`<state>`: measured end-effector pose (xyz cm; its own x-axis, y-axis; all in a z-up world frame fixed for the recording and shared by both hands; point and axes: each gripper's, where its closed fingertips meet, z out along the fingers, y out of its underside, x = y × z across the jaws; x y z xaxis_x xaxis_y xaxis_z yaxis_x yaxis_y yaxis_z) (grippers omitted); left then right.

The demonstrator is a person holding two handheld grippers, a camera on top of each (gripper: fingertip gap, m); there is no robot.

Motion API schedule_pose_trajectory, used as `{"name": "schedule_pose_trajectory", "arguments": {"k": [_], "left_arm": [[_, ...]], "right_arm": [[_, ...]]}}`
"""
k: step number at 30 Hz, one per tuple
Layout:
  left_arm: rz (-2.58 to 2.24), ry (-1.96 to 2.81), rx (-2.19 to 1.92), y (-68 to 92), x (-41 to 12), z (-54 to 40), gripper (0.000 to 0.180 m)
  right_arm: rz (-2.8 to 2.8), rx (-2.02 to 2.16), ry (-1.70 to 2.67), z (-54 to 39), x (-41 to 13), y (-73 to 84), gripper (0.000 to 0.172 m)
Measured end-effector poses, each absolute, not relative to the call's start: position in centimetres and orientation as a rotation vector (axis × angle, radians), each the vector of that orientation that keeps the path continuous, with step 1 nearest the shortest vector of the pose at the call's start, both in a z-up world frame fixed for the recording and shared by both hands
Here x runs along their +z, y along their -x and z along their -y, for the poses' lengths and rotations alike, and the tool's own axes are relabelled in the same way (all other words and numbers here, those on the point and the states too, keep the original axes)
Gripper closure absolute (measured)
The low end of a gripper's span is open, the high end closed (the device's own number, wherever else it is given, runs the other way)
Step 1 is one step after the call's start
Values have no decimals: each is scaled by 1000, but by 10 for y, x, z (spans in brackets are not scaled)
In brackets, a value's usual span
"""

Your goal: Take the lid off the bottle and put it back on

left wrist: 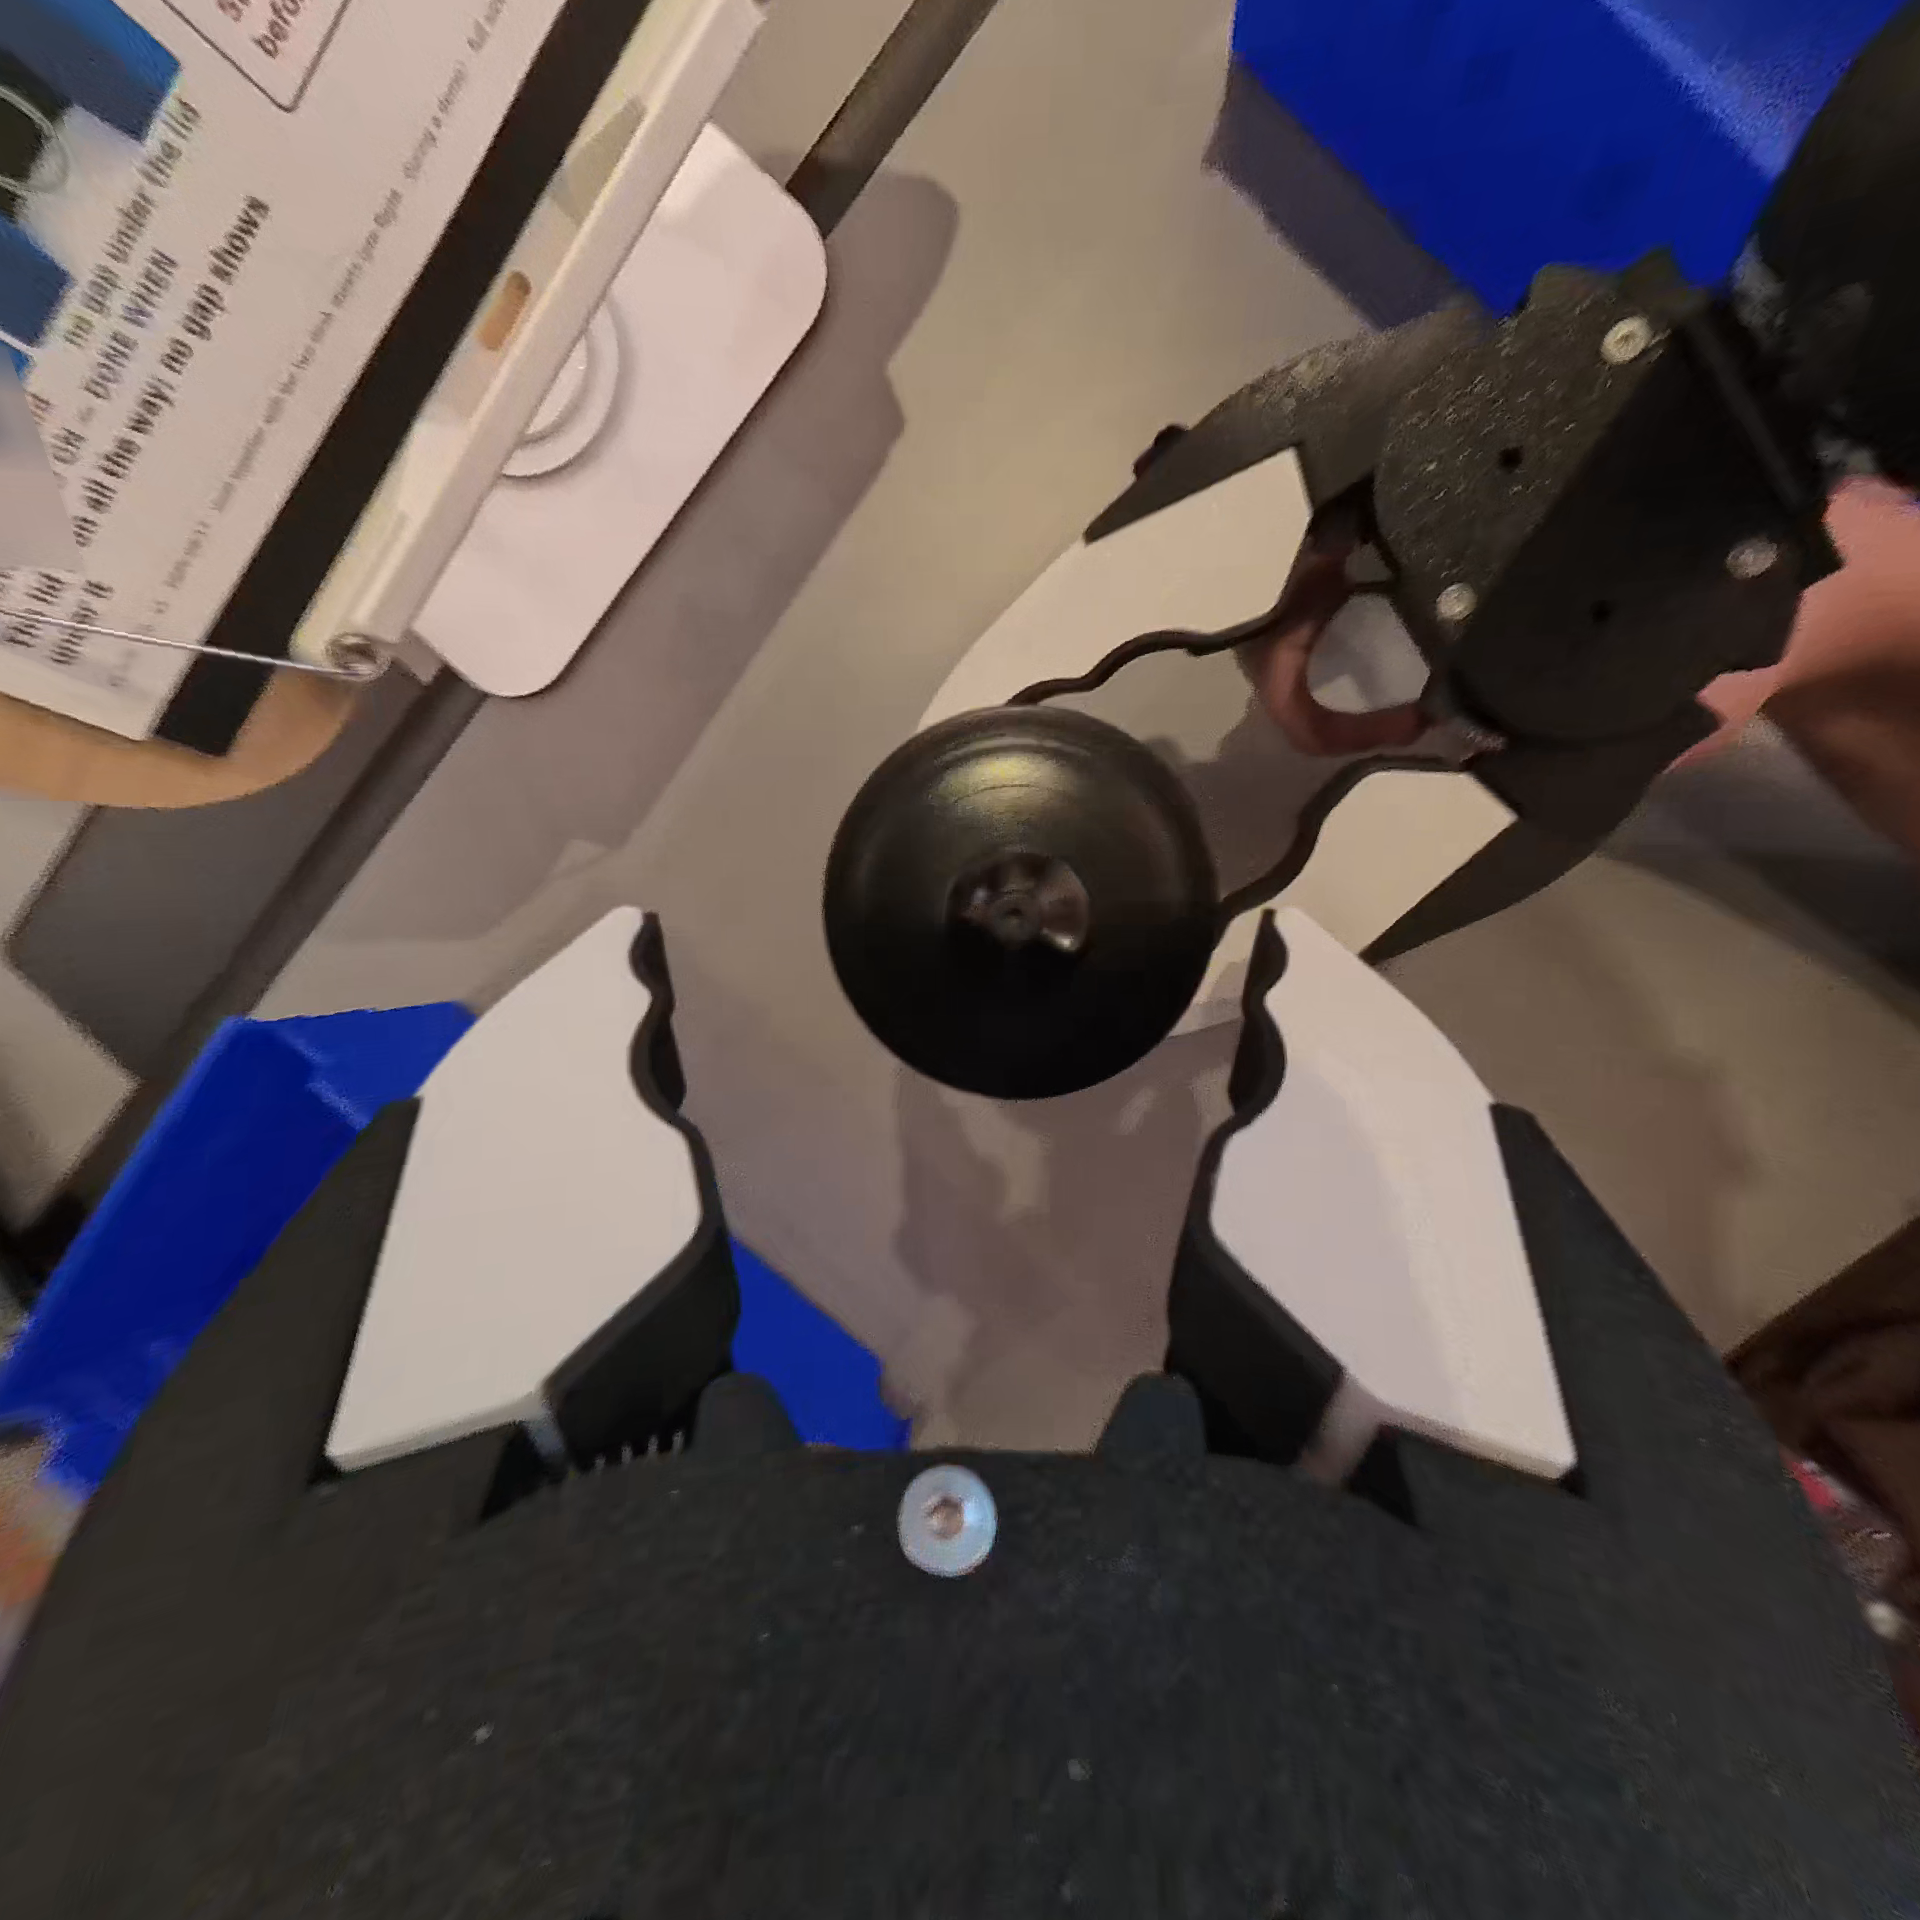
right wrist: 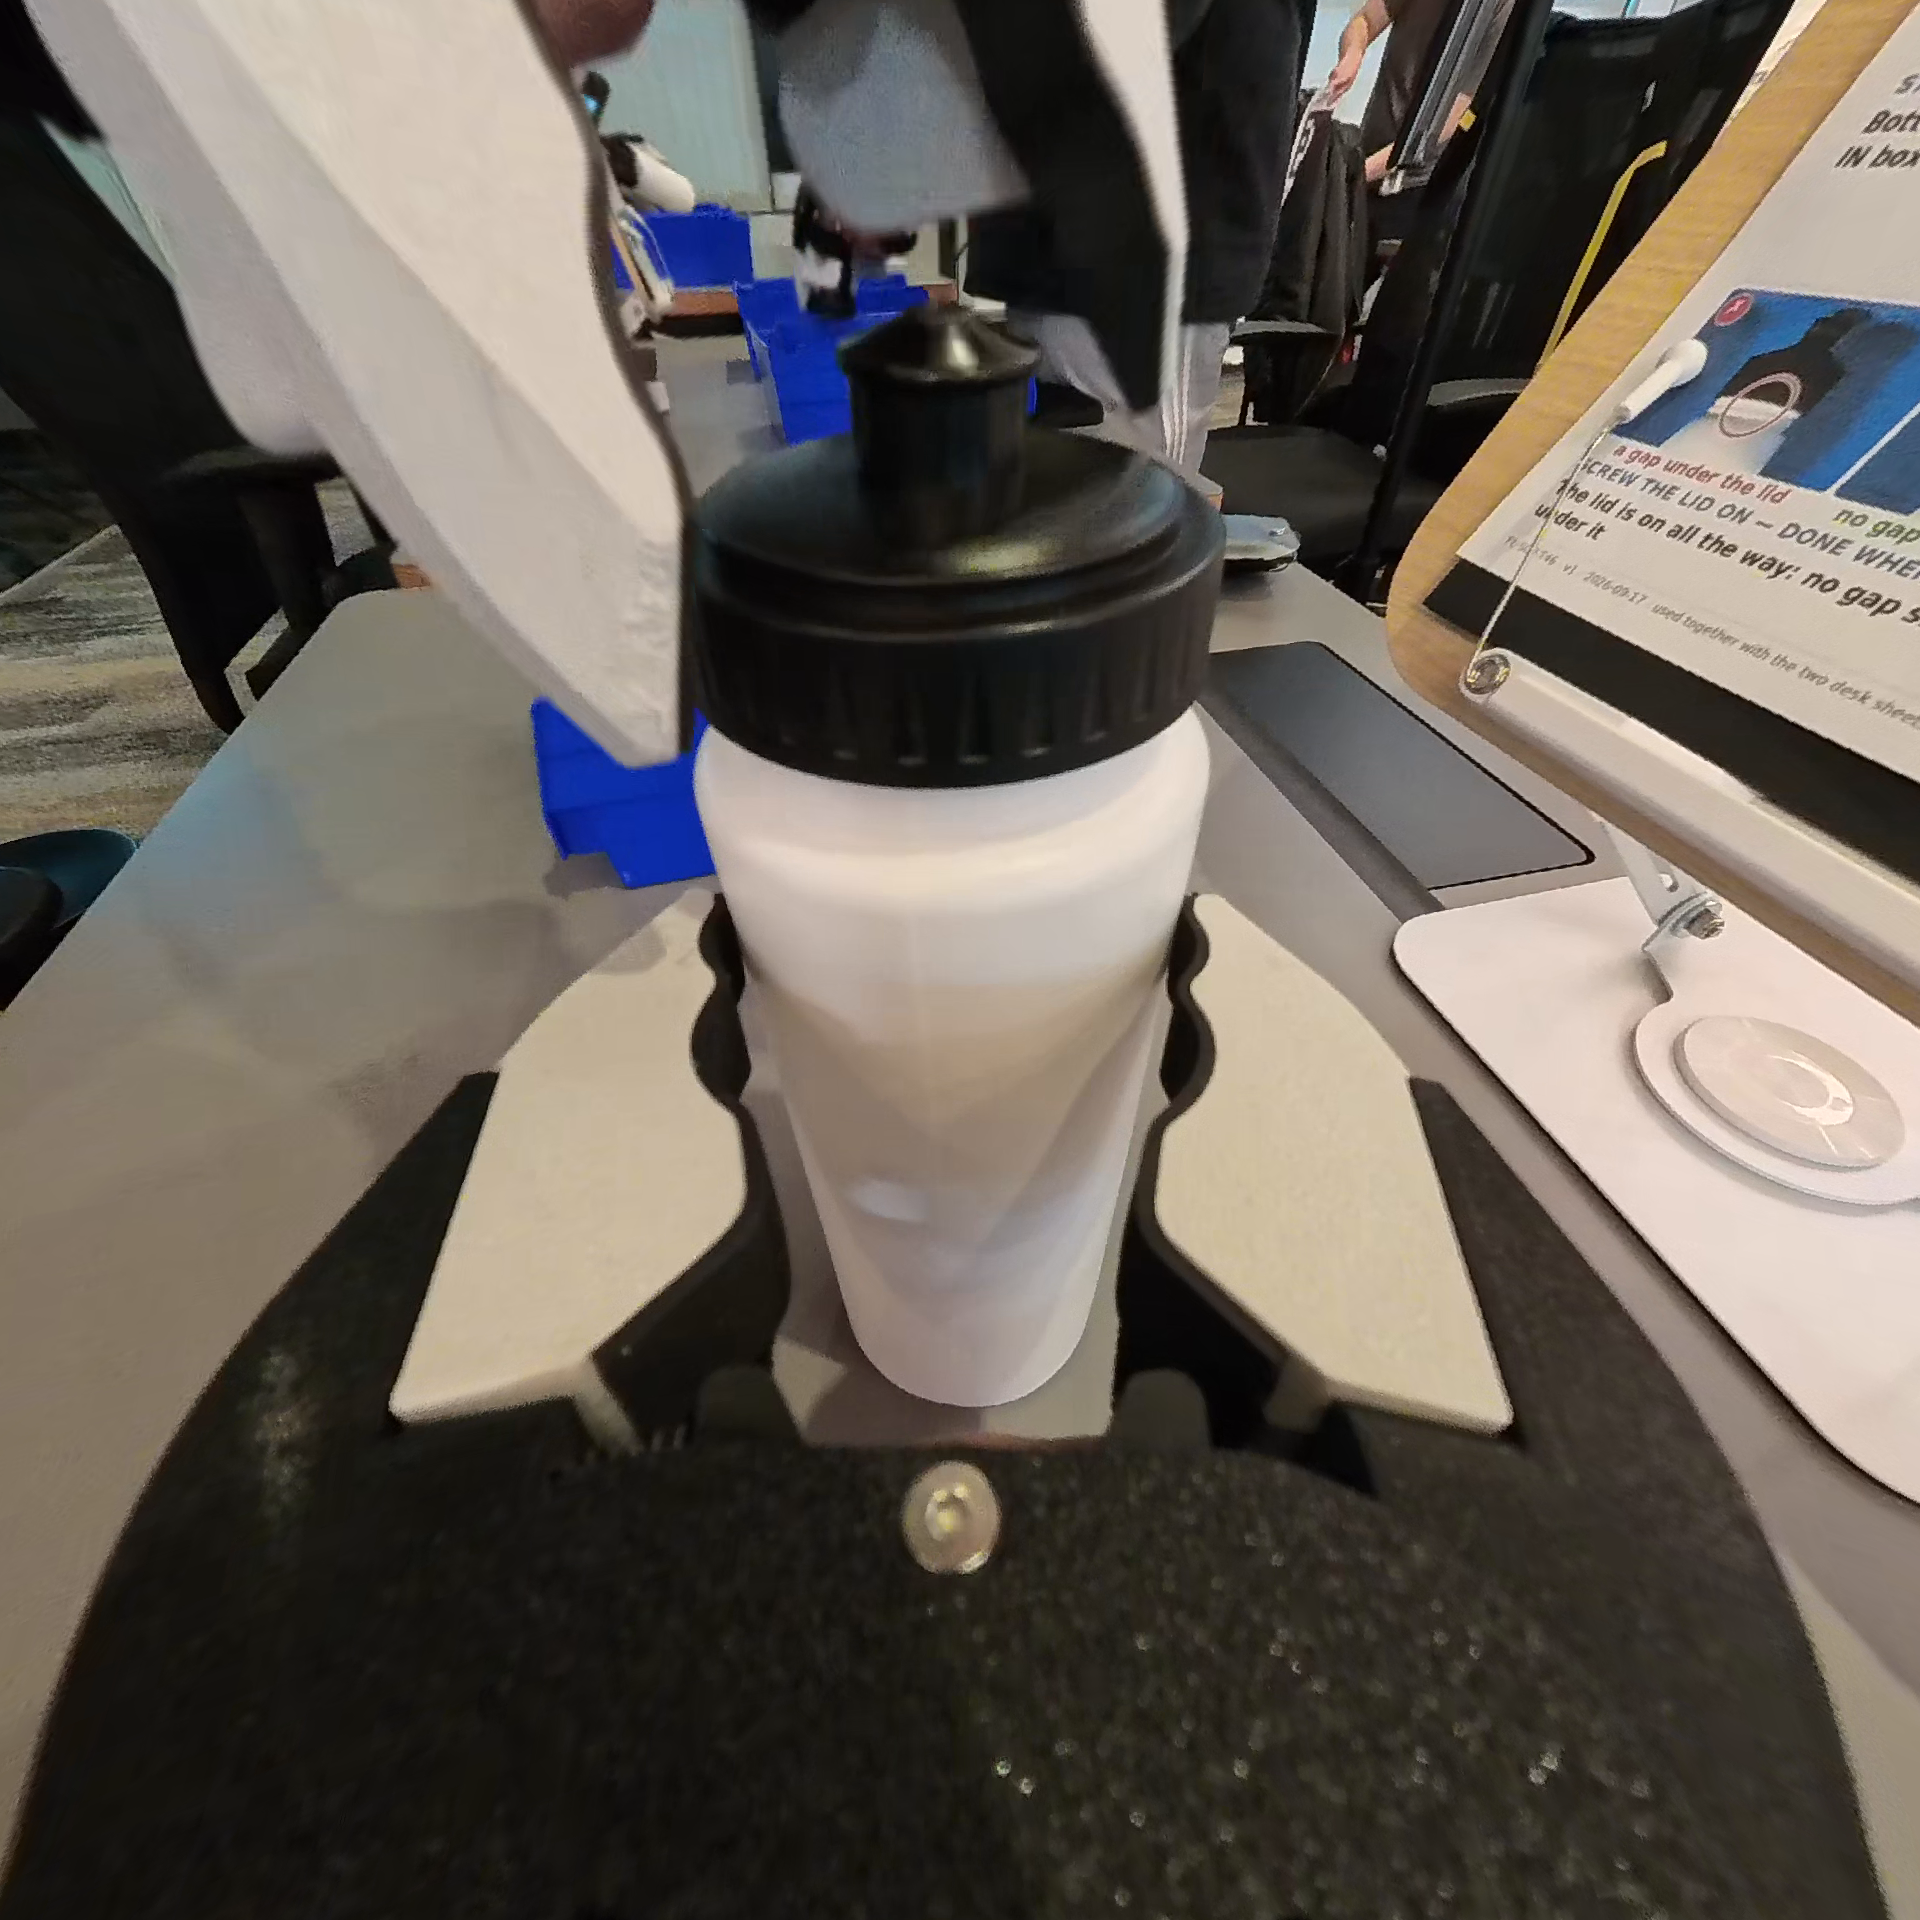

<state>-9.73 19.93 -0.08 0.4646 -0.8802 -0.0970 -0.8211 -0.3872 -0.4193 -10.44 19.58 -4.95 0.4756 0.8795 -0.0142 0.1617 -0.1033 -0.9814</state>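
Between the right gripper's (right wrist: pixel 956 997) clamped pads stands the lidded bottle (right wrist: pixel 951 935); left gripper (left wrist: pixel 956 997) gapes above.

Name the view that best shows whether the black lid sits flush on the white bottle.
The right wrist view: it shows the lid side-on, its ribbed rim meeting the bottle. The left wrist view shows only the lid's top from above.

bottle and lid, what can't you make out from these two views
- Left wrist view: the bottle body is hidden under its own black lid.
- Right wrist view: the bottle base is hidden behind the right tongs that clamp it.
- Right wrist view: the left tongs above the lid are blurred and cut off by the top edge.
- Lid seam at the back: hidden.
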Motion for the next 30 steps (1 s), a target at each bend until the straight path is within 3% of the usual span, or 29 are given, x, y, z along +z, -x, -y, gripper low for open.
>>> {"name": "schedule_pose_trajectory", "arguments": {"k": [2, 6, 20, 22, 25, 30], "left_arm": [[-1365, 2307, -267, 96, -5, -200, 79], [-1448, 2239, -407, 89, -6, -190, 107], [-2300, 1661, -510, 91, -9, -190, 107], [-2266, 1657, -459, 93, -11, -189, 106], [-2060, 1761, -416, 94, -14, -190, 84], [-1296, 1924, -589, 83, -6, -197, 85]], "right_arm": [[927, 786, 1579, -196, -49, 104, 93], [926, 787, 1579, -196, -49, 104, 93], [914, 800, 1573, -197, -49, 103, 93], [918, 804, 1566, -197, -49, 104, 93], [916, 798, 1573, -197, -49, 104, 93], [919, 791, 1574, -197, -50, 104, 93]]}}
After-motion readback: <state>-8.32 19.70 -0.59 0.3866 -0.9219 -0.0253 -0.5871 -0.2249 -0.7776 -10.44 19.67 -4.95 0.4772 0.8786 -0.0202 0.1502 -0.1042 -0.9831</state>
